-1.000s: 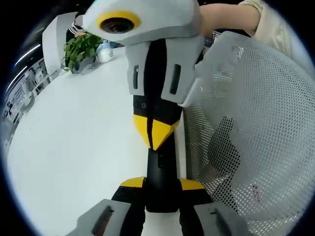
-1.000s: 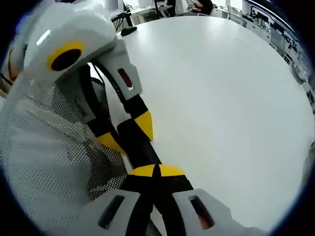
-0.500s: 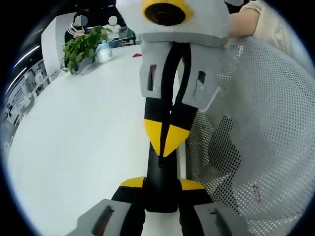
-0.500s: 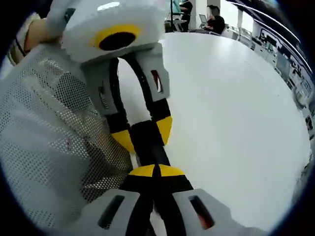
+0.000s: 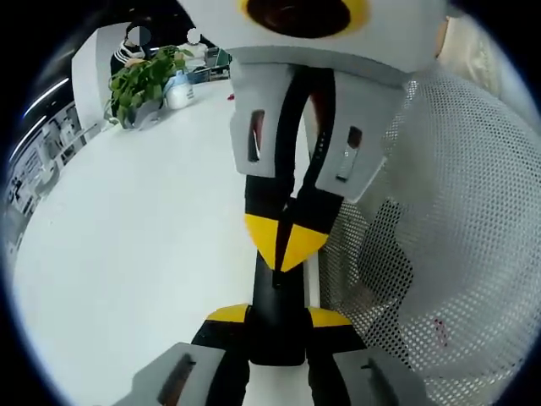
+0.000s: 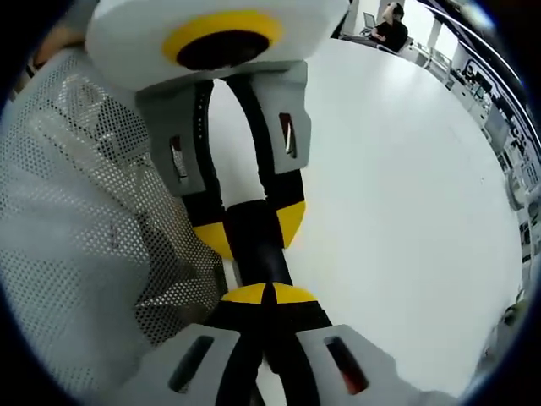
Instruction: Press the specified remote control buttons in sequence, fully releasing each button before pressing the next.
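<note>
One black remote control (image 5: 276, 292) was clamped in the left tongs (image 5: 277, 316) over the white bench (image 5: 127, 245). The right tongs (image 5: 285, 244), tips together, touched its far end. White mesh (image 5: 439, 211) lay just right of it; a plant (image 5: 144, 80) stood far left.

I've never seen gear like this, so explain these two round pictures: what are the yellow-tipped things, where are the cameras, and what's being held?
A person holds one two-jaw tool in each hand, and each tool carries a fisheye camera looking along its own jaws. In the left gripper view, the left gripper rises from the bottom, clamped on a slim black remote control. The right gripper comes from above, its jaws shut, its yellow tips meeting the remote as if to press a button. The right gripper view shows the same from the other side. Below is a white table, with a white mesh panel beside it and a green potted plant far off.
</note>
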Motion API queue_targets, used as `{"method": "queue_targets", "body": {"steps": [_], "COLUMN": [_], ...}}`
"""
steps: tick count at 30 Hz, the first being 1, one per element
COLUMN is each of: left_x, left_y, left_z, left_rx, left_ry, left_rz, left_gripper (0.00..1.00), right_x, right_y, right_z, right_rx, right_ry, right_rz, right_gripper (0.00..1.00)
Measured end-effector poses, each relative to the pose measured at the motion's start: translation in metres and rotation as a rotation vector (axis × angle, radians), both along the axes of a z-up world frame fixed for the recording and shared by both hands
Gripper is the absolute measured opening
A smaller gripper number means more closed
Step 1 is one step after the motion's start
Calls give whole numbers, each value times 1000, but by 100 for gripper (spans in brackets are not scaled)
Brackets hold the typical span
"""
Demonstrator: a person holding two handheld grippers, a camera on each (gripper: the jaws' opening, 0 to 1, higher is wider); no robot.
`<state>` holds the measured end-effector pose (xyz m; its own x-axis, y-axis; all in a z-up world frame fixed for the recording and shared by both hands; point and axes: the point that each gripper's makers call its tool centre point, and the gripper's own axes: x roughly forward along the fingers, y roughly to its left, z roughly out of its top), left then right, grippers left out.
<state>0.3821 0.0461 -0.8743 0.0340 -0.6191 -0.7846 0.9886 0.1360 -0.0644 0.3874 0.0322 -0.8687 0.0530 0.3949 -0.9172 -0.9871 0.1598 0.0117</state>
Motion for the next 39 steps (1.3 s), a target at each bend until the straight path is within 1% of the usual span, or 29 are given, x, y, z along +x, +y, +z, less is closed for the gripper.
{"method": "queue_targets", "body": {"steps": [4, 7, 11, 13, 15, 17, 19, 22, 25, 26, 27, 28, 29, 31, 33, 35, 39], "left_x": [0, 0, 0, 0, 0, 0, 0, 0, 0, 0, 0, 0, 0, 0, -1, 0, 0], "left_y": [0, 0, 0, 0, 0, 0, 0, 0, 0, 0, 0, 0, 1, 0, 0, 0, 0], "left_z": [0, 0, 0, -1, 0, 0, 0, -1, -1, 0, 0, 0, -1, -1, 0, 0, 0], "left_rx": [-3, -3, -3, -3, -3, -2, -1, -1, -1, -1, -2, -1, 0, 0, -1, -1, 0], "left_ry": [1, 1, 0, -1, -1, -2, -3, -3, -3, -2, -2, -2, -4, -6, -4, -2, 3], "left_rz": [1, 1, 0, 0, 1, 0, 0, 0, -1, -1, -1, -1, -4, -6, -5, -3, -1], "left_gripper": [24, 24, 24, 24, 24, 24, 24, 24, 24, 24, 24, 24, 24, 24, 24, 24, 24], "right_x": [0, 1, 2, 1, 0, 0, -1, 0, 0, 0, -1, -2, -2, -2, -2, -1, -1], "right_y": [-1, 0, -1, 0, 1, 1, 2, 2, 3, 4, 7, 9, 10, 10, 11, 10, 9], "right_z": [1, 1, 2, 2, 2, 2, 2, 2, 2, 2, 2, 2, 1, 1, 1, 1, 1], "right_rx": [39, 108, 133, 135, 128, 112, 95, 88, 90, 94, 114, 120, 116, 85, 70, 61, 44], "right_ry": [-11, 20, 29, 29, 18, -13, -31, -33, -40, -44, -53, -52, -49, -57, -50, -28, -21], "right_rz": [-31, -113, -133, -128, -106, -54, -35, -28, 0, 11, 33, 34, 33, 58, 50, 25, 12], "right_gripper": [0, 0, 0, 0, 0, 0, 0, 0, 0, 0, 0, 0, 0, 0, 0, 0, 0]}}
